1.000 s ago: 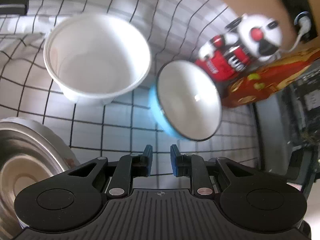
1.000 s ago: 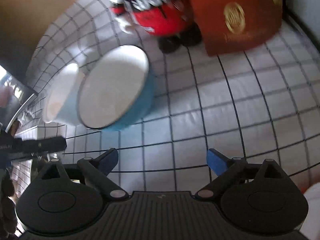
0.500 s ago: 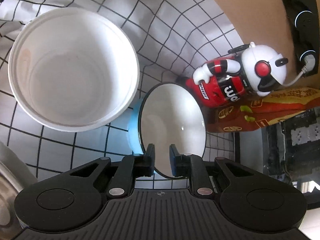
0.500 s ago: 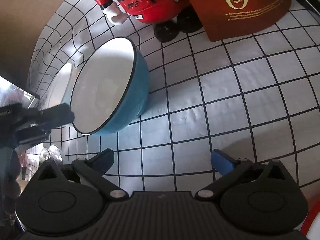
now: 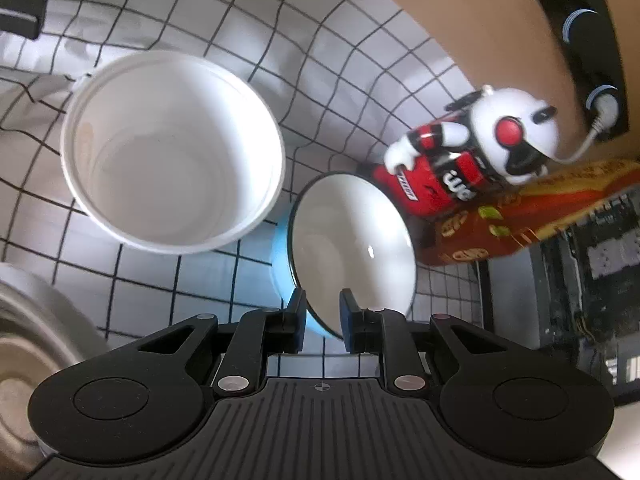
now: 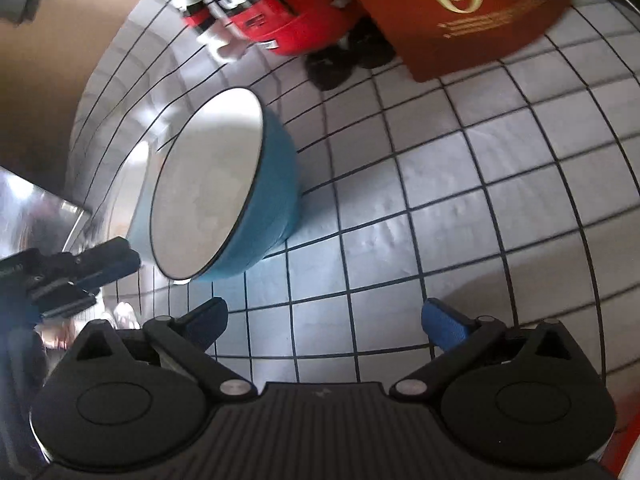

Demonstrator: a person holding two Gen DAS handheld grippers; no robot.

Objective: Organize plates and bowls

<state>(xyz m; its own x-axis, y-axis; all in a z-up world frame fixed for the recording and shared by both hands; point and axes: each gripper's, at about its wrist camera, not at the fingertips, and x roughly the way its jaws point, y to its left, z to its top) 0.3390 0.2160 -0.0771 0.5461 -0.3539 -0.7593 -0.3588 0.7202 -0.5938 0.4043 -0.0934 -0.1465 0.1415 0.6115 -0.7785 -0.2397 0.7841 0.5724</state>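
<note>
The left gripper (image 5: 322,312) stood narrowed astride the near rim of the blue bowl (image 5: 352,248), one pad outside the wall, one inside; whether the pads pressed on it I could not tell. The bowl lay straight ahead of these tongs, tilted, just right of the white bowl (image 5: 172,152). The right gripper (image 6: 324,320) hung wide open and empty, with the blue bowl ahead to its left, so the left hand was nearer

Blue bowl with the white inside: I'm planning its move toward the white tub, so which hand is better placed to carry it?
Left. The left gripper fingers already straddle the blue bowl's rim, beside the white tub. The right gripper hangs open over bare tablecloth, apart from the bowl.
</note>
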